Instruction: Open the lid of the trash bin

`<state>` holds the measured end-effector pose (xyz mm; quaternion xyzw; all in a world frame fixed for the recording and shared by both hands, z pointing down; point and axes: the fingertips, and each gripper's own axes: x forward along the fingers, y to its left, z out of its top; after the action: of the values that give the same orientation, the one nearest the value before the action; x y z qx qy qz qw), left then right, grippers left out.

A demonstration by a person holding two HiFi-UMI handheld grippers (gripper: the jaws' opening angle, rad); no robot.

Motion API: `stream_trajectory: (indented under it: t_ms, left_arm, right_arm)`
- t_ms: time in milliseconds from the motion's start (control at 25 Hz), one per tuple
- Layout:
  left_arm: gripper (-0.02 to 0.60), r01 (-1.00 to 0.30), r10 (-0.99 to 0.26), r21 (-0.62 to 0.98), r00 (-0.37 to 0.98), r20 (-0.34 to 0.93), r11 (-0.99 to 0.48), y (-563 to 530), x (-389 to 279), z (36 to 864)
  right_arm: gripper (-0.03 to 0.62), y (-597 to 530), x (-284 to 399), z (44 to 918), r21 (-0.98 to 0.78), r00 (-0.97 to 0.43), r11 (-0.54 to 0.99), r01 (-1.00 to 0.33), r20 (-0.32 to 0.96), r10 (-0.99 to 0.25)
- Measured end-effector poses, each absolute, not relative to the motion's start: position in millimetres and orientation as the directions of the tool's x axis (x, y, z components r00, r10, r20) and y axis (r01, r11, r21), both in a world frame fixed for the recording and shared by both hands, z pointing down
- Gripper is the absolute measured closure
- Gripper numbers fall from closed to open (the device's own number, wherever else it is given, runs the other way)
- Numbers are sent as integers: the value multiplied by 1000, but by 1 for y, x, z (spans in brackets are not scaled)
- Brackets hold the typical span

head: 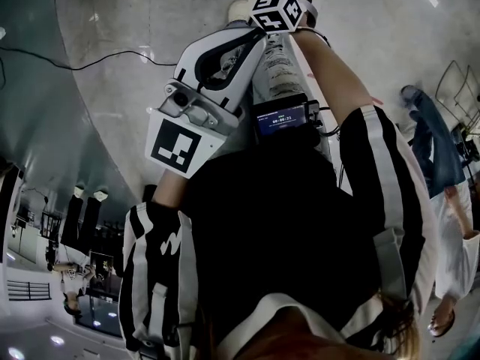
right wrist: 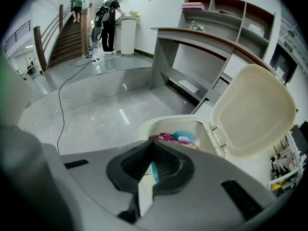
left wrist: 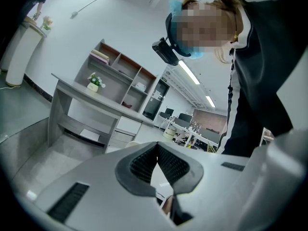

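Note:
The cream trash bin (right wrist: 169, 125) stands on the floor just beyond my right gripper (right wrist: 154, 144) in the right gripper view. Its lid (right wrist: 253, 110) is swung up and back, standing open on its hinges. Pink and blue rubbish (right wrist: 179, 137) lies inside. The right gripper's jaws are shut tip to tip with nothing between them, short of the bin's near rim. My left gripper (left wrist: 157, 147) is also shut and empty; it points upward at the person's torso, away from the bin. In the head view the left gripper's marker plate (head: 178, 145) and the right gripper's marker cube (head: 277, 10) show in front of the striped clothing.
A grey counter with shelving (right wrist: 211, 37) stands behind the bin. A black cable (right wrist: 60, 100) runs across the shiny floor. People stand by a white pedestal (right wrist: 128, 35) near the staircase (right wrist: 65, 44). Another person in jeans (head: 435, 145) is at the right.

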<state>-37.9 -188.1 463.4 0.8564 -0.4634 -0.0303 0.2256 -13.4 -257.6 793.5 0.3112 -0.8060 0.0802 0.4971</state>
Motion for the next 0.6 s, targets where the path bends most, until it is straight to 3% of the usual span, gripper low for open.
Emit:
stream_trajectory:
  t_ms: [600]
  left_arm:
    - [577, -769, -791, 382, 596, 138, -512, -195, -32, 431]
  right_arm:
    - [589, -267, -16, 733, 144, -373, 765, -628, 807, -458]
